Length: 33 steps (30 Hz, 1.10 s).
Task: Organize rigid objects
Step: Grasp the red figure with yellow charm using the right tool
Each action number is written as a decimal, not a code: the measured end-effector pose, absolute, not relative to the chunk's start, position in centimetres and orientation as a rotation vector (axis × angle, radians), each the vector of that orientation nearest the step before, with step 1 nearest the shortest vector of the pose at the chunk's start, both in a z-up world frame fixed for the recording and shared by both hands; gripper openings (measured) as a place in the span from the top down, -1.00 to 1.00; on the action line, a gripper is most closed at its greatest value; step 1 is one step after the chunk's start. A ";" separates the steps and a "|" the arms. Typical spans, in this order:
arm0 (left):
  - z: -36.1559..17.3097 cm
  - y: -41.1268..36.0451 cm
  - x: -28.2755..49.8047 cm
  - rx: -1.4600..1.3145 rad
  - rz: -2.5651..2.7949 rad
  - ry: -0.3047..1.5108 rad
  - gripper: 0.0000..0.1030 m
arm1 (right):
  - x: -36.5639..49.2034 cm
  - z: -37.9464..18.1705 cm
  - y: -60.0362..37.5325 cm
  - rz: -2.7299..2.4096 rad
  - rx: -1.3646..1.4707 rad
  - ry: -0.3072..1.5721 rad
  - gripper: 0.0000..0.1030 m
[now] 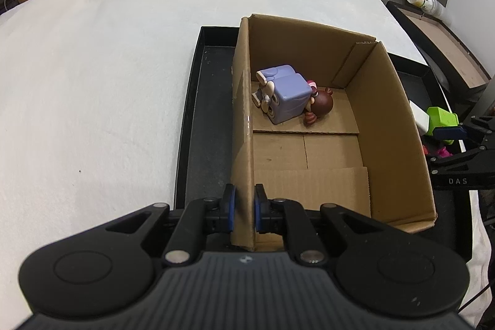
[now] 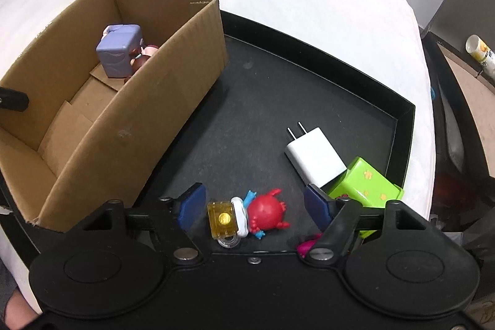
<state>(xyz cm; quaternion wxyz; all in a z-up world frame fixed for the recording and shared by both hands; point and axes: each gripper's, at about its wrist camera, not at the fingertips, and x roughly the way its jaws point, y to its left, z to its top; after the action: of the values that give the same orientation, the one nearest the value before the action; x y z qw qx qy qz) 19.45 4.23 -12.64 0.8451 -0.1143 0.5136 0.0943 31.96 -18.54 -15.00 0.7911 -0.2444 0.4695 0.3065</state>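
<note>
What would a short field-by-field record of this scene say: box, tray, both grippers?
cardboard box: open-topped, standing in the black tray
in box: purple cube toy, brown figure
on tray: white charger, green block, red toy, yellow piece
left gripper: clamped on box wall
right gripper: open over red toy

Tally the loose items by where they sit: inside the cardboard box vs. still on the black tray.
In cardboard box: 2 (purple cube toy, brown-haired figurine)
On black tray: 5 (white charger, green block, red toy, amber piece, pink item)
Total: 7
</note>
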 end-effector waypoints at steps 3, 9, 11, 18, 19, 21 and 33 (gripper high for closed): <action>-12.7 4.1 19.5 -0.237 0.205 1.082 0.79 | 32.1 -15.6 -18.4 0.656 -0.528 1.018 -0.38; -12.7 4.1 19.4 -0.244 0.215 1.081 0.79 | 31.7 -17.0 -18.6 0.658 -0.566 1.025 -0.15; -12.7 4.1 19.5 -0.245 0.219 1.082 0.79 | 31.5 -16.7 -18.7 0.660 -0.579 1.017 -0.15; -12.6 4.1 19.4 -0.255 0.233 1.082 0.79 | 31.3 -14.1 -19.1 0.638 -0.512 0.974 -0.14; -12.6 4.0 19.4 -0.254 0.235 1.081 0.79 | 31.2 -13.9 -19.0 0.643 -0.508 0.966 -0.14; -12.6 4.0 19.4 -0.255 0.235 1.082 0.79 | 30.9 -13.2 -18.9 0.656 -0.497 0.952 -0.14; -12.6 4.2 19.5 -0.281 0.247 1.088 0.79 | 30.2 -9.2 -18.0 0.707 -0.420 0.863 -0.15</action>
<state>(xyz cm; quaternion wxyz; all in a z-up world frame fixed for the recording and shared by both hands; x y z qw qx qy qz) 19.53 4.22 -12.55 0.8392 -0.1327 0.5143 0.1168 30.23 -18.03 -9.19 0.8274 -0.1980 0.4066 0.3329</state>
